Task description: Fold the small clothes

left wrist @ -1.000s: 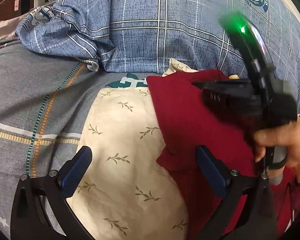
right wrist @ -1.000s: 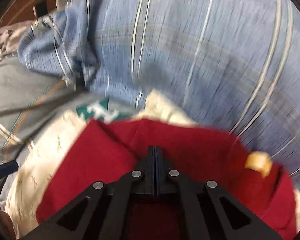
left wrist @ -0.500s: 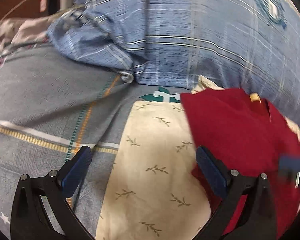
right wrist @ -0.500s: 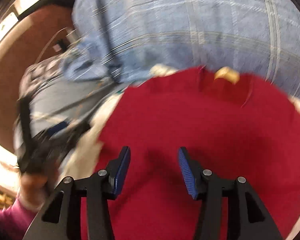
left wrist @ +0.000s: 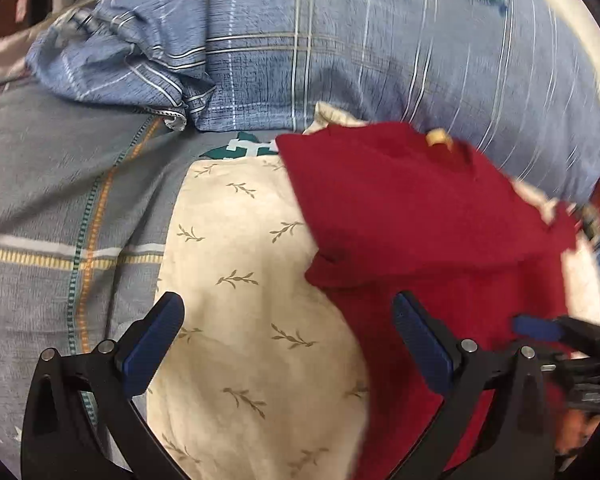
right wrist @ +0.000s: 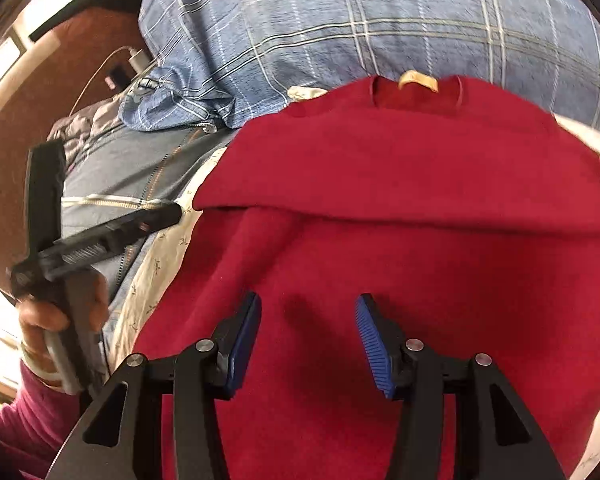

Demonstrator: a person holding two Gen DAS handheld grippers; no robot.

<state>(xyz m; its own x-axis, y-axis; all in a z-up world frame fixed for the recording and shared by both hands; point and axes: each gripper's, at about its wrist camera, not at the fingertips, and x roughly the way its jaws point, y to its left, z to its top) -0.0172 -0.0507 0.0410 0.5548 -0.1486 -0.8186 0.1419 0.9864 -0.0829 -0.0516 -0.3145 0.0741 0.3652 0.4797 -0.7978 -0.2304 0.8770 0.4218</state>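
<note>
Red shirt (right wrist: 400, 208) lies on a cream leaf-print cloth (left wrist: 244, 280) on the bed, top part folded over toward the near side, collar with tan label (right wrist: 418, 79) at the far edge against the blue plaid pillow (right wrist: 360, 12). Right gripper (right wrist: 307, 336) hovers over the near part of the shirt, jaws spread, nothing between them. Left gripper (left wrist: 288, 344) is spread wide, left finger over the cream cloth, right finger over the shirt's left edge. Grey striped bedsheet (left wrist: 52, 200) to the left.
</note>
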